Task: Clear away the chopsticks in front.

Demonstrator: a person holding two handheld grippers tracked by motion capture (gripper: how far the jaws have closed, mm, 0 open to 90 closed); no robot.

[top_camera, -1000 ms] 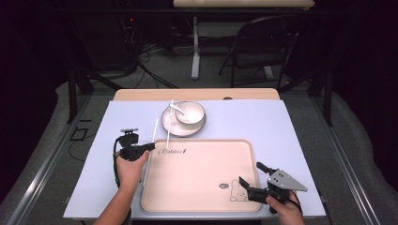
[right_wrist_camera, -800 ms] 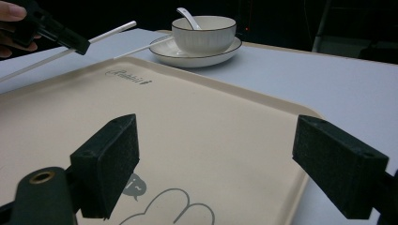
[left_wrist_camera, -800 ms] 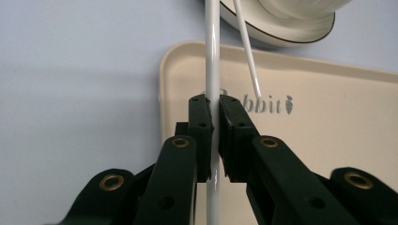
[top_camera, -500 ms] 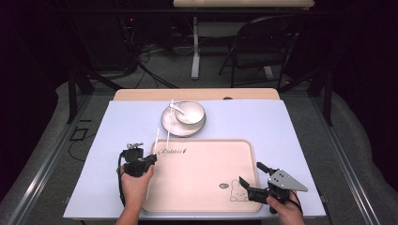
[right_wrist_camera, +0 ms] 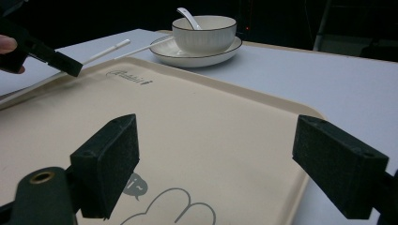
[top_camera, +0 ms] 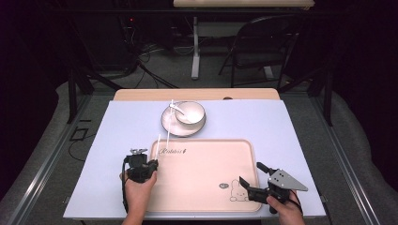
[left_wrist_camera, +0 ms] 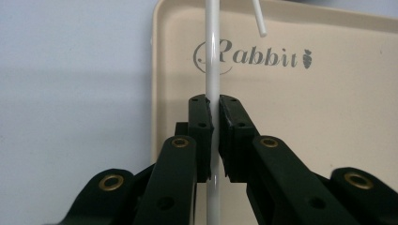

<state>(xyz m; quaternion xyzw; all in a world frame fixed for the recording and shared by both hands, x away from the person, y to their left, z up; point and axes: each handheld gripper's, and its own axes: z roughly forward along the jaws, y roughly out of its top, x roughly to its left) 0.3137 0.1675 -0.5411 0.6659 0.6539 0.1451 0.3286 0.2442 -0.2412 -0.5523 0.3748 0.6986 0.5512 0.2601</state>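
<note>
My left gripper (top_camera: 153, 164) is shut on a thin white chopstick (top_camera: 159, 142) at the left edge of the beige tray (top_camera: 206, 187). In the left gripper view the chopstick (left_wrist_camera: 212, 56) runs straight up between the closed pads (left_wrist_camera: 201, 117), over the tray's "Rabbit" lettering (left_wrist_camera: 253, 55). A second white chopstick (top_camera: 172, 106) leans on the plate (top_camera: 171, 126) that carries a white bowl (top_camera: 190, 112) with a spoon (right_wrist_camera: 187, 16) in it. My right gripper (top_camera: 250, 174) stands open over the tray's near right corner, and nothing lies between its jaws (right_wrist_camera: 225, 159).
The tray lies on a pale blue mat (top_camera: 281, 126) covering the table. Bowl and plate stand just beyond the tray's far edge. A rabbit drawing (top_camera: 237, 191) marks the tray near my right gripper. Chairs and cables stand on the floor beyond the table.
My left gripper has come toward the person and sunk lower, carrying the chopstick from the mat left of the plate to the tray's left edge. The right gripper has stayed put.
</note>
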